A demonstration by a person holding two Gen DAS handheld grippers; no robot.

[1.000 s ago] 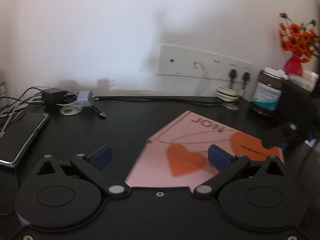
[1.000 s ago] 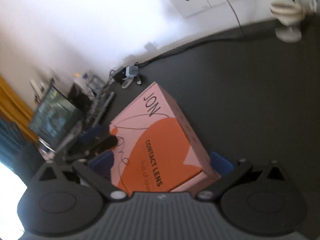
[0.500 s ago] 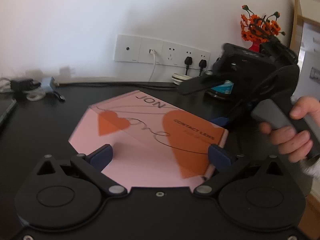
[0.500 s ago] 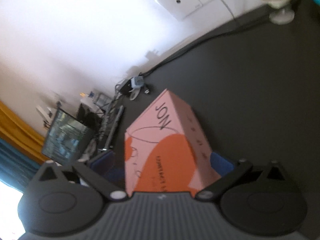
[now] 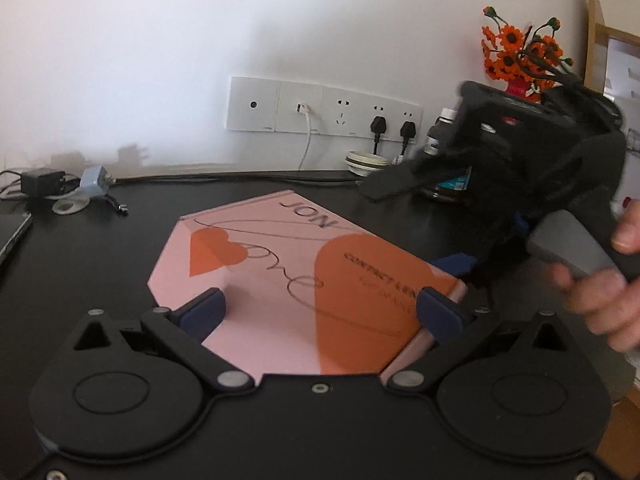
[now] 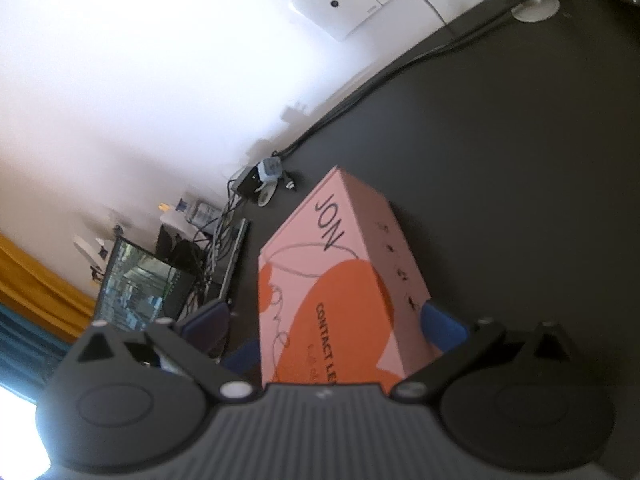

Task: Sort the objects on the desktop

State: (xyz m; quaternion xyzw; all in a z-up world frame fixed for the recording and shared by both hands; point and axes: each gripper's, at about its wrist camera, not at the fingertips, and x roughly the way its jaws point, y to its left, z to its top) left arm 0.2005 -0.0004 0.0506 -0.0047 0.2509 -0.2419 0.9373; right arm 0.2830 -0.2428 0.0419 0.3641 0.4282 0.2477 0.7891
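While both tools straddle the pink contact-lens box, the sorting looks barely begun. In the left wrist view the box lies flat on the black tabletop, and the left tool is spread wide around its near end, pads apart from its sides, gripping nothing. The right tool reaches in from 3 o'clock with its fingers open on either side of the box's edge; whether a pad touches the cardboard I cannot tell. At 1 o'clock a dark supplement jar and orange flowers stand near the wall; at 10 o'clock lie chargers. I judge every item is yet to be placed.
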